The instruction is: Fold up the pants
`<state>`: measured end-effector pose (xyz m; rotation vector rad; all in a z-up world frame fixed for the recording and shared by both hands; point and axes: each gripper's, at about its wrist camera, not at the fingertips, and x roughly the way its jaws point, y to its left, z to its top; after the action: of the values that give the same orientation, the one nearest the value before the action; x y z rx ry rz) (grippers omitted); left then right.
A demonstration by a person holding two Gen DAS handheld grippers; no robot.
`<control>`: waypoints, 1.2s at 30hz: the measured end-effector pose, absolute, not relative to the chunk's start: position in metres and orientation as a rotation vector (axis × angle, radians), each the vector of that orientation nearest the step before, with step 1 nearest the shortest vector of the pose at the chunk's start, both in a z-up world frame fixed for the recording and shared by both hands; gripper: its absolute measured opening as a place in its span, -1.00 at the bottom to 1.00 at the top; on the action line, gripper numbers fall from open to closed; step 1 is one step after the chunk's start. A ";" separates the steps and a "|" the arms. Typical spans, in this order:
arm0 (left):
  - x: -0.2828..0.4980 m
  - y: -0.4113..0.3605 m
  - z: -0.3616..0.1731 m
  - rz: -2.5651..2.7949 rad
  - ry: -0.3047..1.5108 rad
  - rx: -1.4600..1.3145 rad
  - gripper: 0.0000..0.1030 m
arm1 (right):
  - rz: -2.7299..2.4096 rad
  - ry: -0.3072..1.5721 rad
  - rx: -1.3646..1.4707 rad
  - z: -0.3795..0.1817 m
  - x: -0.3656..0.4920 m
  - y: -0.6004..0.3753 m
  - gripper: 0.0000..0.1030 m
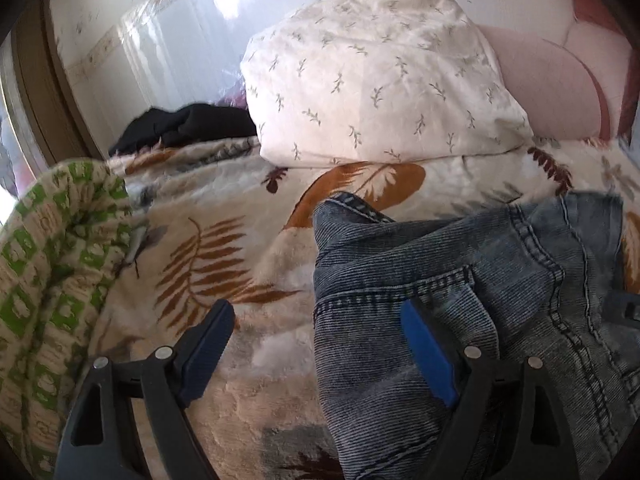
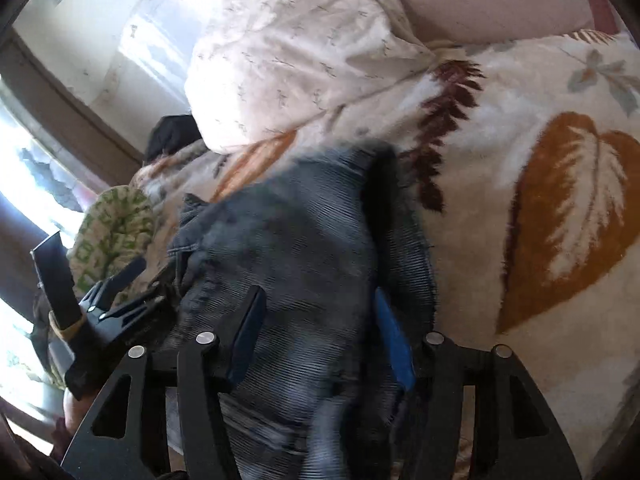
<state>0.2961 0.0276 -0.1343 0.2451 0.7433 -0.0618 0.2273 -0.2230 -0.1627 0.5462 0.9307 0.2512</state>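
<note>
- Left gripper [image 1: 320, 332]: jaws spread wide, nothing pinched — one finger over bare blanket, the other over denim, the near edge of the pants [image 1: 460, 280] running between them. Looks placed to straddle that edge before closing on it.
- Right gripper [image 2: 320, 336]: about half open, bunched denim filling the whole gap; cannot tell through the blur whether the pads press on it or merely flank it. Likely set there to steady or lift the far side of the pile.
- Pants as seen from the left wrist: crumpled heap from 3 to 5 o'clock, a hemmed corner poking toward 12 — not yet laid flat, so folding seems barely begun.
- Leaf-print blanket [image 1: 224, 256] beneath, soft and likely to drag on the denim.
- Green-patterned cloth [image 1: 52, 264] at 9 o'clock, well apart from the pants.
- Sprig-print pillow [image 1: 376, 80] at 12 o'clock, black garment [image 1: 184, 124] at 10 o'clock beside it.
- No brand, label or legible writing anywhere — not even a tag on the denim.
</note>
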 end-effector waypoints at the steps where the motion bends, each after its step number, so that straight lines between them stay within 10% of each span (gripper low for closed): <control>1: 0.297 0.031 -0.132 -0.068 0.756 0.217 0.72 | 0.257 0.926 0.564 -0.162 0.225 -0.226 0.08; 13: 0.238 0.046 -0.096 0.018 0.706 0.330 0.72 | 0.286 0.799 0.315 -0.097 0.176 -0.192 0.14; 36: 0.202 0.034 -0.153 -0.088 0.815 0.459 0.77 | 0.144 1.005 0.087 -0.157 0.155 -0.128 0.17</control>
<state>0.2017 0.0336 -0.1533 0.4594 0.8151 -0.0882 0.1552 -0.1282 -0.1568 0.0872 1.0051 0.1441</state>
